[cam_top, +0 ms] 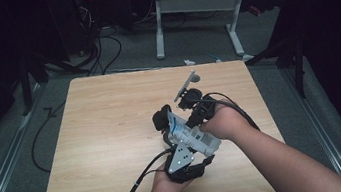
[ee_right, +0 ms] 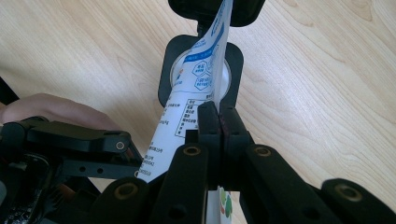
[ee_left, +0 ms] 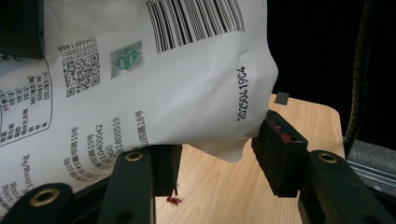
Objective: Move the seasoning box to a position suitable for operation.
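Holding white pouch (ee_right: 198, 84) w/ both | R gripper (ee_right: 219, 122) clamped on edge | L gripper (ee_left: 217, 156) jaws apart around corner

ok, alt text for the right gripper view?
The right tongs are shut on the edge of a white printed plastic pouch, held above a light wooden table. A black square scale with a round plate sits beneath it, and the left tongs are at lower left.

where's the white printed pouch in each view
High view: the white pouch sits just right of centre, between both grippers.
Left gripper view: it covers the upper left, barcode at top.
Right gripper view: centre, seen edge-on and running upward.
Shared landmark: the wooden table.
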`<action>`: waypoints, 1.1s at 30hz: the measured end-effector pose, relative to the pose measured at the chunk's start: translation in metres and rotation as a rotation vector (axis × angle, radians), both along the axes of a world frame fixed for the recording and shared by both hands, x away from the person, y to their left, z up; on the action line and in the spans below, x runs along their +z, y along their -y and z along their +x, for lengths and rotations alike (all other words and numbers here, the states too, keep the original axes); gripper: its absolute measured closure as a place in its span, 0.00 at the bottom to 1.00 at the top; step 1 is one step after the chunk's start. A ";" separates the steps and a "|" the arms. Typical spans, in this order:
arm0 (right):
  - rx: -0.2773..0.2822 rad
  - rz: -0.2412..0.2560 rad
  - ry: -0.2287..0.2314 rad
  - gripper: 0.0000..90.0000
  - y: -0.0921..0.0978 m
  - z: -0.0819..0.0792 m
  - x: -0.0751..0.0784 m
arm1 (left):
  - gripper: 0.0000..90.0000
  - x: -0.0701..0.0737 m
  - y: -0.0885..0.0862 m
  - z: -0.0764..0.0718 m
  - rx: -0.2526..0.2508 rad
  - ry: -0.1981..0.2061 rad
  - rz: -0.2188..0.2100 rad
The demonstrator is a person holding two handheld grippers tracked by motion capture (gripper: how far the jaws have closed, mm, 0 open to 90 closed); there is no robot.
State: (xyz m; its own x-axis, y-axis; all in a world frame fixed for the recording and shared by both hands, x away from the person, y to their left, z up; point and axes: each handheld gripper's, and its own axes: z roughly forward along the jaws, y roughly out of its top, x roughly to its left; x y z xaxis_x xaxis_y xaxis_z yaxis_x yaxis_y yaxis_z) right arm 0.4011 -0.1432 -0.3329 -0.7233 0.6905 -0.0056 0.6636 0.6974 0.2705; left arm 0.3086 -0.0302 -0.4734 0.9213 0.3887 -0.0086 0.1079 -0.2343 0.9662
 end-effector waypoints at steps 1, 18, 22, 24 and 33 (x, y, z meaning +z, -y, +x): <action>0.004 0.000 0.002 1.00 0.000 0.000 0.000 | 0.60 0.000 0.000 0.000 0.000 0.000 0.000; 0.000 0.002 0.002 0.99 -0.001 0.001 0.002 | 0.60 0.001 -0.001 0.001 0.003 -0.002 -0.010; 0.004 0.004 0.005 0.99 -0.001 0.001 0.002 | 0.60 0.001 -0.001 0.001 0.003 -0.002 -0.011; 0.003 0.007 0.005 1.00 0.000 0.001 0.002 | 0.60 0.001 -0.001 0.001 0.003 -0.001 -0.010; 0.001 0.016 0.007 1.00 0.005 -0.002 0.001 | 0.60 -0.008 0.000 0.002 -0.003 0.008 0.025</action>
State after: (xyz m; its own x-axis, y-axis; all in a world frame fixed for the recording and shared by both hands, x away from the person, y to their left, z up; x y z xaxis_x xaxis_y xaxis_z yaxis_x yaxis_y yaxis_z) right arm 0.3989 -0.1483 -0.3323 -0.7239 0.6899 0.0004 0.6611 0.6936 0.2862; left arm 0.3102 -0.0303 -0.4818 0.9223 0.3863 0.0086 0.0995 -0.2588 0.9608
